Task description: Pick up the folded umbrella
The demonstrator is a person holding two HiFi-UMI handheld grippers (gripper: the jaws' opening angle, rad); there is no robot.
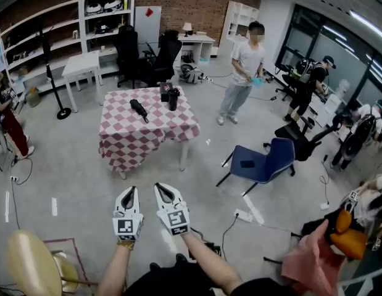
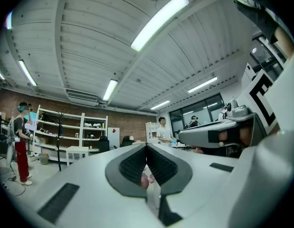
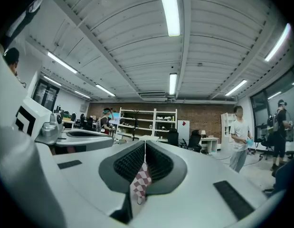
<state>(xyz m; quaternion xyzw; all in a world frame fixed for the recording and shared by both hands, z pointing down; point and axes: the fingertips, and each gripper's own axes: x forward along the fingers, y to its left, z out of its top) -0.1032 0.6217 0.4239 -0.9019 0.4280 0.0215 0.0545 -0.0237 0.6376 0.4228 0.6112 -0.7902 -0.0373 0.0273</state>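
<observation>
The folded black umbrella lies on a table with a red-and-white chequered cloth, several steps ahead of me in the head view. Both grippers are held low in front of me, far short of the table, side by side and pointing level toward it. My left gripper is shut with nothing in it, its jaws meeting in the left gripper view. My right gripper is also shut and empty. Through its jaws a strip of the chequered cloth shows.
Other black items stand on the table behind the umbrella. A blue chair stands to the right. A person in a white T-shirt stands beyond. A power strip and cables lie on the floor. A beige chair sits near left.
</observation>
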